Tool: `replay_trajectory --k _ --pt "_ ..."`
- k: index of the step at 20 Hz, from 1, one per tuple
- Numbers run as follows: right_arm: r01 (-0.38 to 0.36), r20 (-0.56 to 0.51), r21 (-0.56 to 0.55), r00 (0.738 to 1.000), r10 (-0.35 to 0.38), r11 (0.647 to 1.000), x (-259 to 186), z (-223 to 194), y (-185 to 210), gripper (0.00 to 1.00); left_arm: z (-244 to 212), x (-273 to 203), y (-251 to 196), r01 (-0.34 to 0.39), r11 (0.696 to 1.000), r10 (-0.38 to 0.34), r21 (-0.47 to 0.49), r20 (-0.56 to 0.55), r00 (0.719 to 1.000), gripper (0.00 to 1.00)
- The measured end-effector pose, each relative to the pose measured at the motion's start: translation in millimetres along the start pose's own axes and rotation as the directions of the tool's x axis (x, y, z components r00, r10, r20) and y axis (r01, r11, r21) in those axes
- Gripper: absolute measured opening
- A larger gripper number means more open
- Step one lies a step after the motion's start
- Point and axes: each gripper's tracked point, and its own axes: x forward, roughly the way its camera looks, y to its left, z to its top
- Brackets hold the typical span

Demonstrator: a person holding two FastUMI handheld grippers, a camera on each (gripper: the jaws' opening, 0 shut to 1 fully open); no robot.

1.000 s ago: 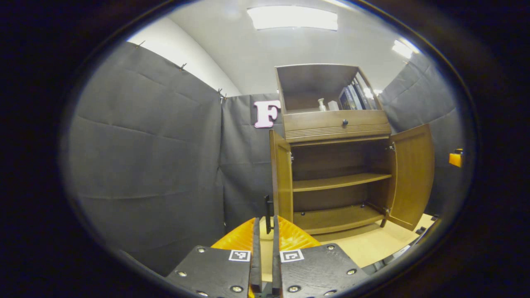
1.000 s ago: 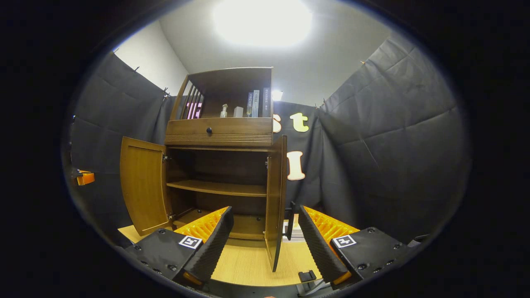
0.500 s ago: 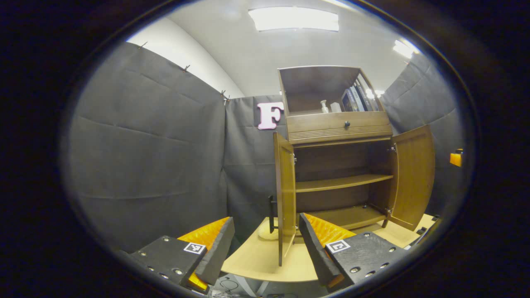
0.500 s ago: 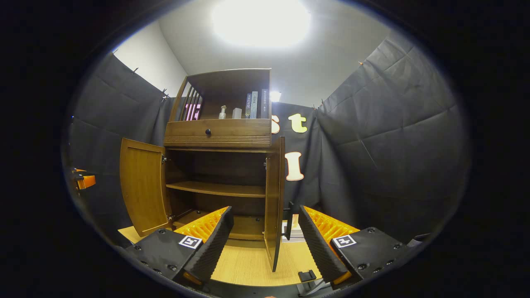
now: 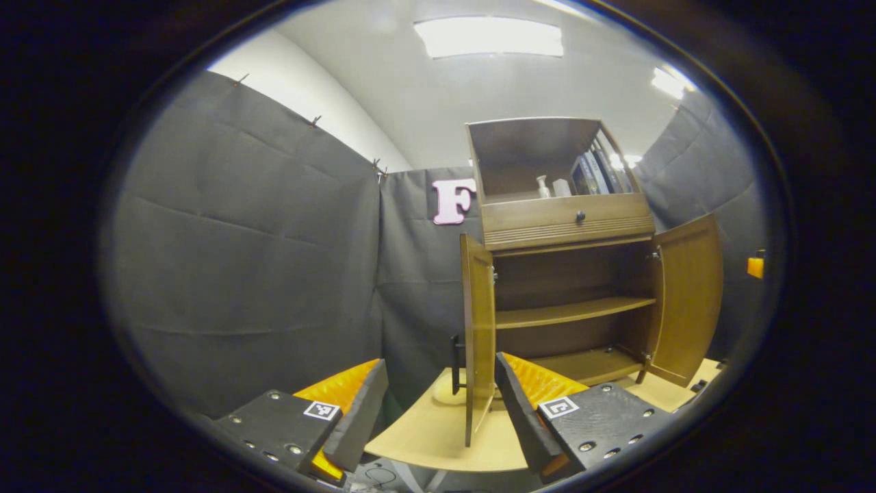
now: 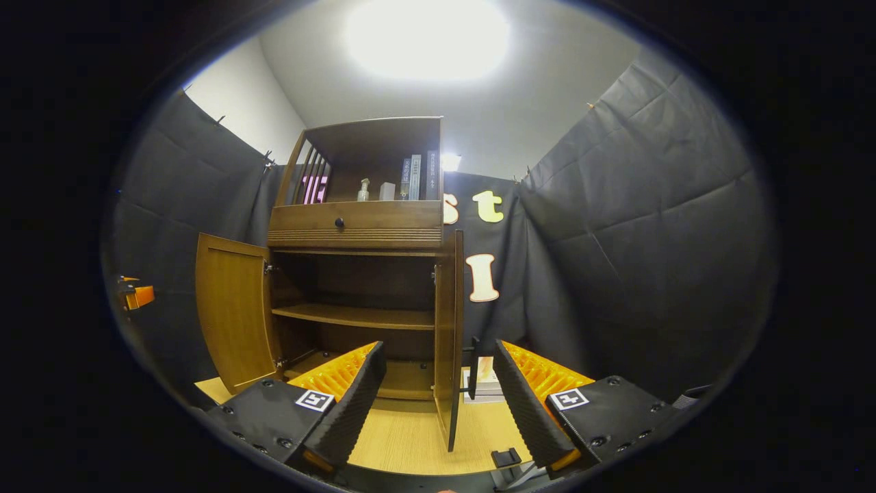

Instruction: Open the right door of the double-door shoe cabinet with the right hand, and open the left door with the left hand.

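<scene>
Right gripper view: books [image 6: 415, 177], spines unreadable

no legible text, book spines [image 6: 415, 177] blurred

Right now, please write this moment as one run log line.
left door: open | right door: open | left gripper: open, empty | right gripper: open, empty

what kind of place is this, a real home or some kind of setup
Likely a staged recording booth, not a home: black cloth walls pinned around a lone wooden shoe cabinet, doors open, under ceiling panel lights.
</scene>
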Motion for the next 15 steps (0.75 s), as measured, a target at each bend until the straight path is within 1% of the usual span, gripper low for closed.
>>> replay_trajectory --k 1,2,3,9,15 --pt "-0.001 0.001 0.001 1.000 0.001 1.000 0.5 0.7 0.3 0.98 0.6 -2.1 -0.3 0.001 1.000 -0.001 0.002 0.002 1.000 0.91" --pt "0.000 0.002 0.003 1.000 0.000 1.000 0.2 0.9 -0.2 0.94 2.0 -2.9 0.3 0.001 1.000 -0.001 0.003 0.006 1.000 0.91" --pt "0.001 0.005 0.004 1.000 -0.001 1.000 -0.3 2.0 -0.5 0.98 3.5 -1.8 0.1 0.000 1.000 0.000 0.003 0.008 1.000 0.91" --pt "0.002 0.013 0.003 1.000 -0.002 1.000 -1.4 6.2 -1.2 0.98 7.5 -7.7 4.8 -0.008 1.000 0.008 -0.008 0.013 1.000 0.91" --pt "0.002 0.015 0.004 1.000 -0.002 1.000 -1.1 8.0 -0.2 0.98 10.3 -9.8 4.3 -0.012 1.000 0.012 0.007 0.016 1.000 0.91"
